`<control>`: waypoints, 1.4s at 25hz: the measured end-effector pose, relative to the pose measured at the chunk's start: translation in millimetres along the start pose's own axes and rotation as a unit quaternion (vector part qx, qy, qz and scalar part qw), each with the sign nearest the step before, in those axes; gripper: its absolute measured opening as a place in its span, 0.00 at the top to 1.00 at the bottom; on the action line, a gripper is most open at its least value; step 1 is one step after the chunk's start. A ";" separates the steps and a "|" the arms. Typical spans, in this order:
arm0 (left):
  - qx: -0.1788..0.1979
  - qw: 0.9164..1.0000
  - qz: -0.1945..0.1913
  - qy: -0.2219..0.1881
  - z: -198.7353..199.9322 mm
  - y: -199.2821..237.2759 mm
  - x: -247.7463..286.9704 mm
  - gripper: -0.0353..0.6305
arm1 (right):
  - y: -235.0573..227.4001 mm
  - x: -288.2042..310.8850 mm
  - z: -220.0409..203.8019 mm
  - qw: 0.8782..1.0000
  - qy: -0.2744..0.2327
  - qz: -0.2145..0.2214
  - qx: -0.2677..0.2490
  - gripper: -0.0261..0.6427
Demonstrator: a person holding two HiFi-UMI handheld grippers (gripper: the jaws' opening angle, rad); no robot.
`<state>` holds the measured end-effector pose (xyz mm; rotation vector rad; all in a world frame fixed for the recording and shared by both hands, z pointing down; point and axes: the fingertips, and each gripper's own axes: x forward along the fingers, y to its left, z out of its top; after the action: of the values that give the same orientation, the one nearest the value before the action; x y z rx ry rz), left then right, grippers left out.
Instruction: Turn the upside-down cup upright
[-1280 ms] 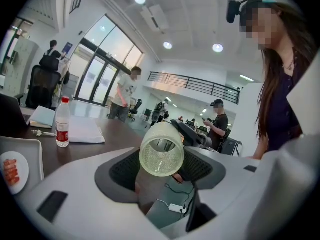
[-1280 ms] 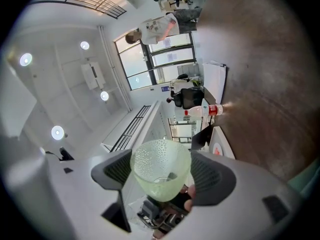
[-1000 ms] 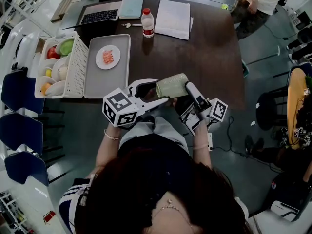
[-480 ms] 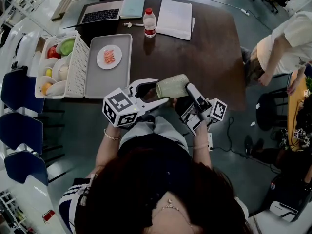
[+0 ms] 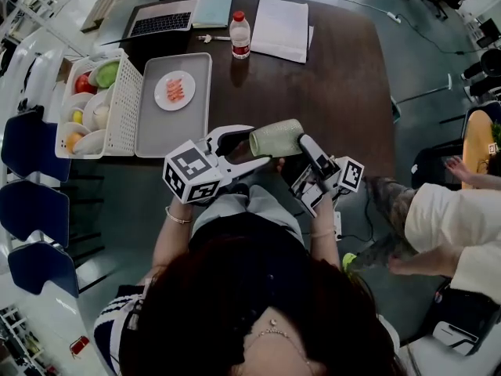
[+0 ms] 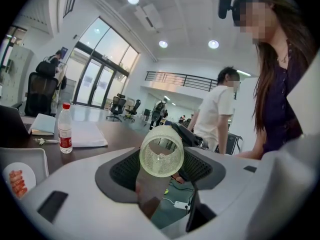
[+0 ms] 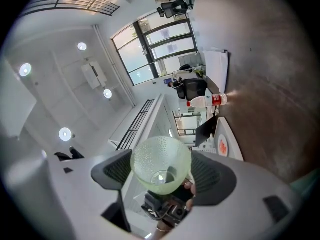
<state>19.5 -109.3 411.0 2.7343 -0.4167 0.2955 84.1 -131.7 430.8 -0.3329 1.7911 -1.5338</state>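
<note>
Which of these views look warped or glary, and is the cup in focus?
Left gripper view: strong fisheye with a dark round border, cup sharp, a mosaic patch top right. Right gripper view: same warping, ceiling lights blown out. Head view: dim, milder bending at the edges.

Round ceiling lights (image 6: 213, 44) and tall windows (image 6: 100, 69) light the room brightly and evenly, a small glint sits on the cup (image 7: 160, 165), and both gripper views warp toward dark vignetted edges.
</note>
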 end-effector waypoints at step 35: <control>0.049 0.941 0.144 0.303 -110.5 68.5 22.1 0.53 | -13.8 -39.9 22.1 0.859 -0.009 -0.299 -0.415 0.66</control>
<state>1.6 -134.3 539.3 2.4865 -0.6290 1.2180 122.9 -126.6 457.9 -1.4234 2.3953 -0.9901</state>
